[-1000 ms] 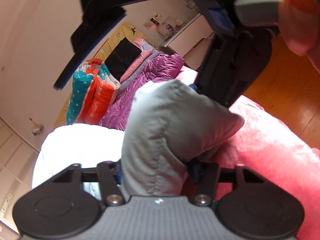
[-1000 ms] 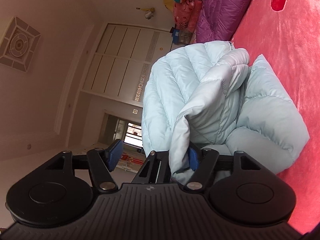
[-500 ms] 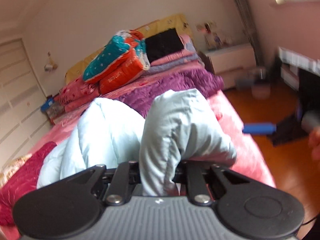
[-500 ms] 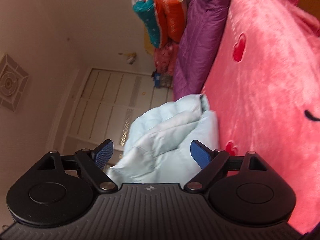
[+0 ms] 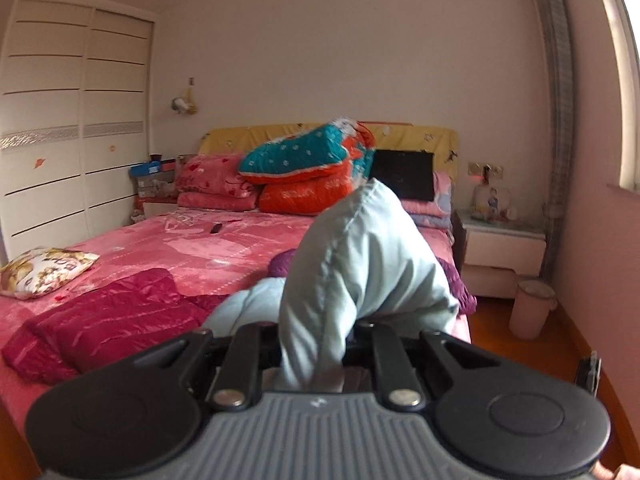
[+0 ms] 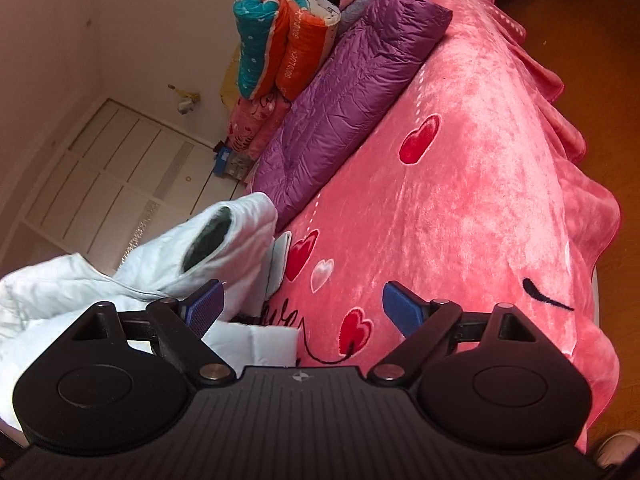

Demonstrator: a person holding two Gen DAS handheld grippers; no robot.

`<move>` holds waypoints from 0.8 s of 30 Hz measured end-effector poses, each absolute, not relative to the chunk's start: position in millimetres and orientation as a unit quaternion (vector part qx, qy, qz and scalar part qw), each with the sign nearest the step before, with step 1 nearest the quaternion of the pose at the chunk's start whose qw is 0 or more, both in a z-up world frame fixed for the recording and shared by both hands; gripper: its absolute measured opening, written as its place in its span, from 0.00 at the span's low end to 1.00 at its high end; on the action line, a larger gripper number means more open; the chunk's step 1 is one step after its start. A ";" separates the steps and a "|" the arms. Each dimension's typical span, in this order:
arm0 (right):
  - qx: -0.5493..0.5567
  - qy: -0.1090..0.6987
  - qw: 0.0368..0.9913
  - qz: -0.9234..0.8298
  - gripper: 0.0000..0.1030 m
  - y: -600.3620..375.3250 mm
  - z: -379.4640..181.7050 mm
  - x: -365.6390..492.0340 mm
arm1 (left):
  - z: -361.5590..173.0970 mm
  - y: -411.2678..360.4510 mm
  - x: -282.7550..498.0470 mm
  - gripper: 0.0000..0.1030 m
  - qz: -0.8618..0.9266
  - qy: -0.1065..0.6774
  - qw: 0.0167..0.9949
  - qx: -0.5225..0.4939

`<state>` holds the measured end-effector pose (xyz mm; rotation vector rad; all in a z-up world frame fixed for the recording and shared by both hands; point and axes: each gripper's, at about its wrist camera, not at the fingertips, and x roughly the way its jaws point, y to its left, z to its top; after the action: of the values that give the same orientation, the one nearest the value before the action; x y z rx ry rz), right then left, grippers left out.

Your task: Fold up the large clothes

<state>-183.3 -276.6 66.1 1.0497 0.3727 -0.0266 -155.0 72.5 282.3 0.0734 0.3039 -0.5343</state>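
Observation:
A pale blue puffer jacket (image 5: 360,264) bulges up in front of the left wrist camera, and my left gripper (image 5: 316,336) is shut on a fold of it, lifted above the pink bed (image 5: 224,252). In the right wrist view the same jacket (image 6: 168,264) hangs at the lower left with a sleeve opening showing. My right gripper (image 6: 302,306) stands wide open over the pink heart-patterned blanket (image 6: 460,208). Its left fingertip (image 6: 204,306) is close beside the jacket, and nothing is between the jaws.
A folded purple jacket (image 6: 352,92) lies along the blanket. A dark red jacket (image 5: 112,320) lies on the bed at left beside a patterned cushion (image 5: 44,270). Stacked quilts (image 5: 308,172) and pillows fill the headboard end. A nightstand (image 5: 500,244) and bin (image 5: 532,310) stand at right.
My left gripper closed on the jacket, rose and rolled upright, lifting the fabric. My right gripper let go of the jacket and opened wide; the jacket slid to its left.

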 end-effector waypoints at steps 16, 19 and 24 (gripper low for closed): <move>0.079 0.212 0.974 -0.010 1.00 -139.3 102.6 -147.7 | 251.4 194.8 -136.2 0.14 -0.191 0.192 0.960 -0.074; -0.016 0.211 0.977 -0.007 1.00 -110.6 98.7 -139.5 | 243.6 212.4 -130.2 0.14 -0.181 0.198 0.959 -0.089; -0.112 0.193 0.974 -0.037 1.00 -89.2 97.1 -116.3 | 231.8 233.5 -123.9 0.14 -0.168 0.207 0.959 -0.101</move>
<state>-116.3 -89.2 97.1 -0.2269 0.3887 -0.0740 -123.9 233.5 231.8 -0.2047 0.4196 -0.3402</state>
